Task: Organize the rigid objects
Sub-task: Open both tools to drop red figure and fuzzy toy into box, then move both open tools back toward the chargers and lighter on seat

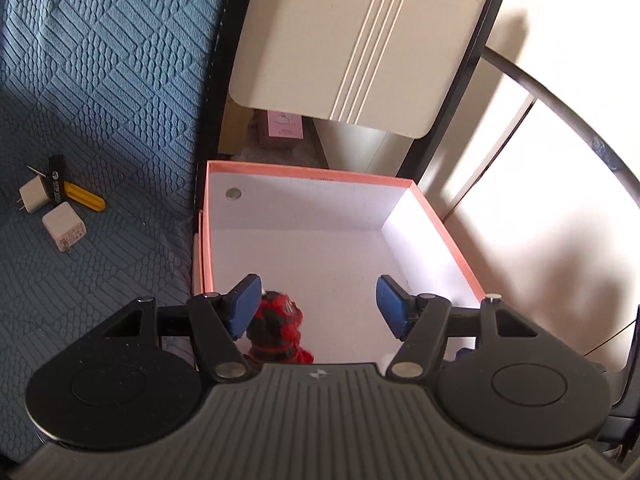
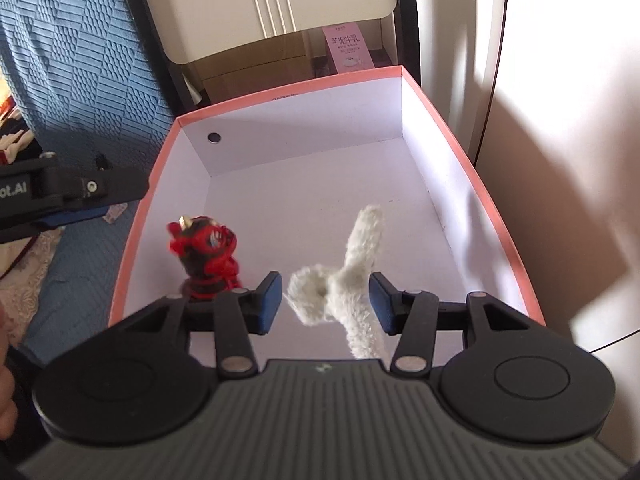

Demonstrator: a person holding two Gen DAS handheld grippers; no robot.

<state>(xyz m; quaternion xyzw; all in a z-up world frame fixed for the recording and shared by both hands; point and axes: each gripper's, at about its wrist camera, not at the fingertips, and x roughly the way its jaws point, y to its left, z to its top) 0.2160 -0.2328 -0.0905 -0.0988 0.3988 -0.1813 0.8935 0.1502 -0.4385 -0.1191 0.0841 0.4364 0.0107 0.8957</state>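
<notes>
Careful: with both your left gripper [image 1: 316, 306] and right gripper [image 2: 325, 303] spread wide and empty over the pink-rimmed box [image 2: 288, 90], where the red figurine [image 2: 206, 254] (standing upright) and white fuzzy toy [image 2: 344, 280] sit, a low swing could topple the figurine while two white chargers [image 1: 64, 227] and a yellow tool [image 1: 86, 197] wait on the blue quilt [image 1: 100, 80].

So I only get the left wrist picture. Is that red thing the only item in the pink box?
Observer: No. The right wrist view shows a white fluffy toy in the box too, to the right of the red figure.
Operator: Is the other gripper holding it?
Observer: The right gripper is open. Its jaws stand on either side of the toy, not clamped on it.
Operator: Is the red figure standing up?
Observer: Yes, it is upright, near the box's left wall.
</notes>
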